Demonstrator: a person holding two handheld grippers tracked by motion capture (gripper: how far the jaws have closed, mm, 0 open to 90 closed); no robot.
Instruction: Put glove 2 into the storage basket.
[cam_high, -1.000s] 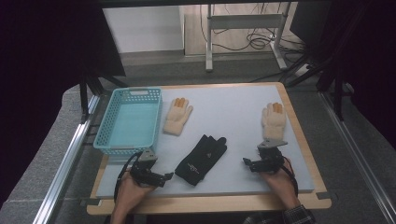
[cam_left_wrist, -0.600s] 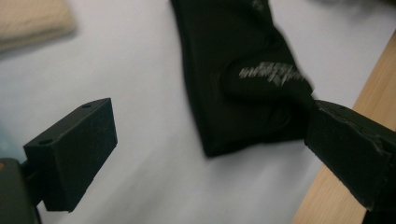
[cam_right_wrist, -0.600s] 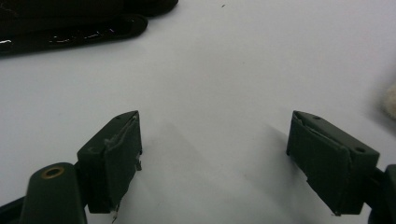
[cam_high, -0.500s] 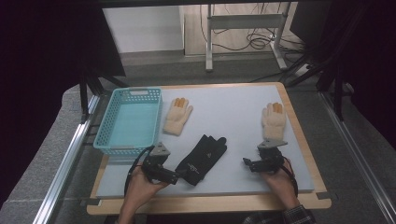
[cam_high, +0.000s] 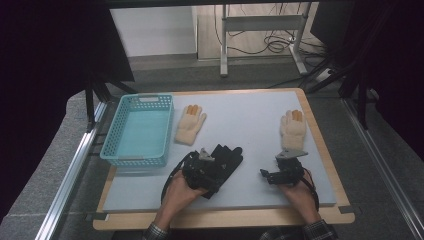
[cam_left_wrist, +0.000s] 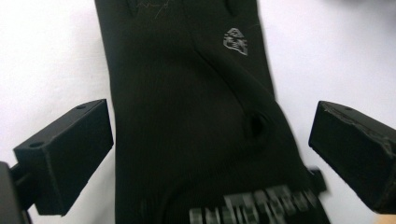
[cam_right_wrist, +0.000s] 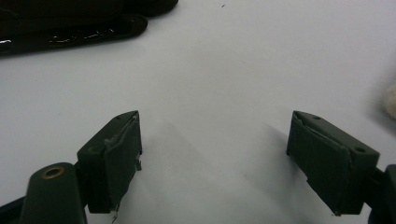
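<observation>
A black glove lies flat on the grey table top, fingers pointing away. My left gripper sits over its cuff end. In the left gripper view the jaws of the left gripper stand wide on either side of the black glove and have just been opening; the pads do not press on it. My right gripper rests near the front right, and in its own view the right gripper is open over bare table. The black glove shows far off at upper left.
A light blue basket stands at the left with nothing in it. One cream glove with orange fingertips lies beside it, another cream glove just beyond my right gripper. The wooden table edge runs along the front.
My left hand has slid right from the front left of the table onto the black glove's cuff. The right hand has stayed put.
</observation>
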